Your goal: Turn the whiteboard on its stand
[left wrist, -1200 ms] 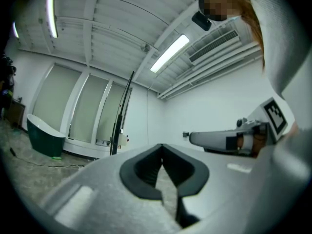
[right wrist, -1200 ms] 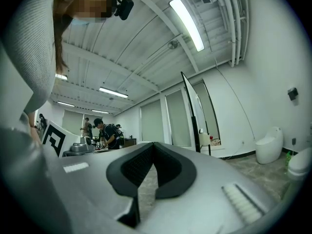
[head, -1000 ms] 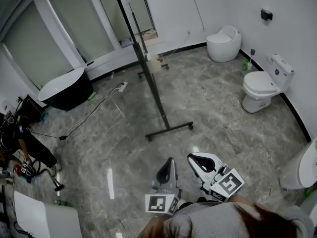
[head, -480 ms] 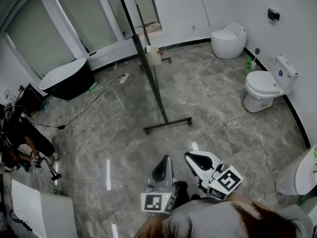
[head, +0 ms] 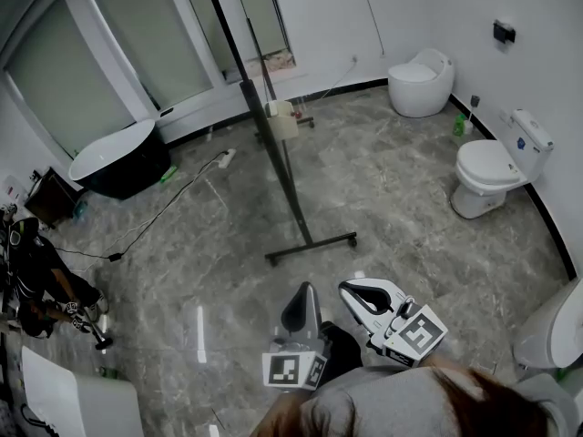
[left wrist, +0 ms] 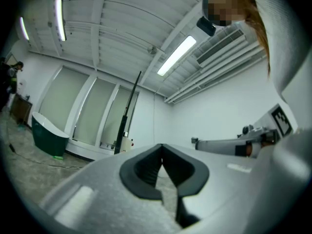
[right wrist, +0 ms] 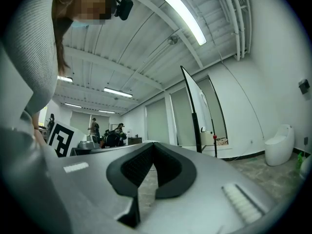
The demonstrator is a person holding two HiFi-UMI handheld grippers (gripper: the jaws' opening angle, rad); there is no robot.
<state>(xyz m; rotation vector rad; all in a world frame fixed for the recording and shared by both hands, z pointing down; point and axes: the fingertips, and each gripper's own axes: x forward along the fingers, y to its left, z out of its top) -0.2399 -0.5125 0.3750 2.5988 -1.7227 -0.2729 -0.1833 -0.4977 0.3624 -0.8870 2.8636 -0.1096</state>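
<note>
The whiteboard [head: 264, 116] stands edge-on on its dark wheeled stand, whose foot bar [head: 310, 246] rests on the grey marble floor, with a small pale box [head: 281, 119] fixed at mid-height. Both grippers are held low near the person's body, well short of the stand. My left gripper [head: 310, 291] is shut with nothing in it, its tips meeting in the left gripper view [left wrist: 162, 147]. Beside it, my right gripper [head: 352, 289] is also shut and empty [right wrist: 153, 144]. The board's dark edge shows far off in the left gripper view [left wrist: 127, 113] and in the right gripper view [right wrist: 192, 106].
Two white toilets [head: 492, 167] [head: 419, 80] stand along the right wall, and another fixture [head: 556, 321] sits at the right edge. A black bathtub [head: 118, 157] is at the back left. A cable and power strip [head: 225, 158] cross the floor. A person [head: 36, 271] crouches at far left.
The head view has shifted slightly, and the person at far left has moved. Both grippers stay shut and low. The whiteboard has not turned.
</note>
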